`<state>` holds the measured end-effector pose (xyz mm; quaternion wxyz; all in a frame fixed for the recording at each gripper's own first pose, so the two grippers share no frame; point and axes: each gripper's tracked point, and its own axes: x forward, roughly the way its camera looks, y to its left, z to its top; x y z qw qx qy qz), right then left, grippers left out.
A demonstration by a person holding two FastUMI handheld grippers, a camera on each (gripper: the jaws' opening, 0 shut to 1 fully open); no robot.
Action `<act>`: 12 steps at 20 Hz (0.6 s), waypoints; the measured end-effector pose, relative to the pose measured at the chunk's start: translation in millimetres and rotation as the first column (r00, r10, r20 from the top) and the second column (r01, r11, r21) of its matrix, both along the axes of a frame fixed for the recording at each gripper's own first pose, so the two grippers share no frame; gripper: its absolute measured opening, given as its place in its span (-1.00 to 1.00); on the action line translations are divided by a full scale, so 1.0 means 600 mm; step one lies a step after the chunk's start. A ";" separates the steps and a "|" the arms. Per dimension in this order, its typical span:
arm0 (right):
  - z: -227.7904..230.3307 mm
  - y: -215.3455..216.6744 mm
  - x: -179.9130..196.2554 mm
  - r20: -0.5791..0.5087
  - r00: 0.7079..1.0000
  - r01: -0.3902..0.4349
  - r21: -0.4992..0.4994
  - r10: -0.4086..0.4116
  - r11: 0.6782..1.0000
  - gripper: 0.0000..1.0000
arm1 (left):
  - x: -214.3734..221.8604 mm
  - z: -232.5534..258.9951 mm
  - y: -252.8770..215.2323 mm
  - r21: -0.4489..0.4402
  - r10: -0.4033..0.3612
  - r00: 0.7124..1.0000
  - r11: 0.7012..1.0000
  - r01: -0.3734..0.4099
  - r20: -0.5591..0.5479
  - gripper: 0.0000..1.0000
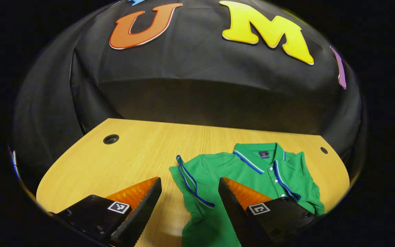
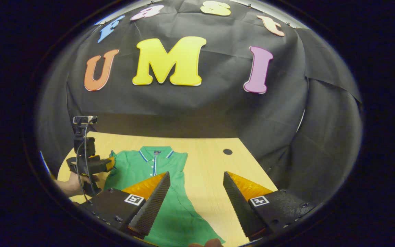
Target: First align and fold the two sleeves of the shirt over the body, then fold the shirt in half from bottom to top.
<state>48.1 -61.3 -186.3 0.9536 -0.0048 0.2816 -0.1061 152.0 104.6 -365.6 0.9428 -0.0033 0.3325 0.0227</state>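
While the green shirt (image 1: pixel 252 171) lies flat on the wooden worktop (image 1: pixel 132 154), both grippers hang above it with nothing between their fingers. Seen from the left gripper view, the left gripper (image 1: pixel 190 202) has its fingers spread wide apart, and the shirt sits from 12 to 3 o'clock of them, with the collar (image 1: pixel 259 156) at about 1 o'clock. One sleeve (image 1: pixel 192 181), edged with blue and white stripes, is already folded over the body and shows in the gap between the fingers. The other side of the shirt looks folded in too, with some wrinkles near the edge.

From the right gripper view, the right gripper (image 2: pixel 196 202) is also open, fingers well apart, and the shirt stretches from 12 o'clock down to about 7 o'clock, its lower part passing behind one finger. At 10 o'clock the left gripper is near the shirt's shoulder, and a hand (image 2: pixel 72 183) holds it. A dark round hole (image 2: pixel 227 151) in the worktop lies at 1 o'clock
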 end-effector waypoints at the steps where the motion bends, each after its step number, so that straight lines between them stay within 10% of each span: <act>1: -0.003 -0.006 -0.002 -0.004 1.000 0.010 -0.003 -0.010 1.000 0.91 | 0.003 -0.016 0.000 0.010 -0.005 1.000 1.000 0.005 -0.016 1.00; 8: -0.016 -0.018 -0.013 -0.028 0.999 0.016 -0.004 -0.016 1.000 0.91 | 0.010 -0.071 0.002 0.061 -0.055 0.993 0.996 0.062 -0.104 0.83; 10: -0.019 -0.010 -0.009 -0.031 0.999 0.004 0.002 -0.004 1.000 0.92 | 0.017 -0.070 -0.002 0.069 -0.068 0.993 0.995 0.075 -0.101 0.59; 12: -0.016 -0.006 -0.009 -0.025 1.000 -0.004 0.003 0.004 1.000 0.91 | 0.016 -0.069 0.001 0.072 -0.067 0.992 0.995 0.074 -0.104 -0.07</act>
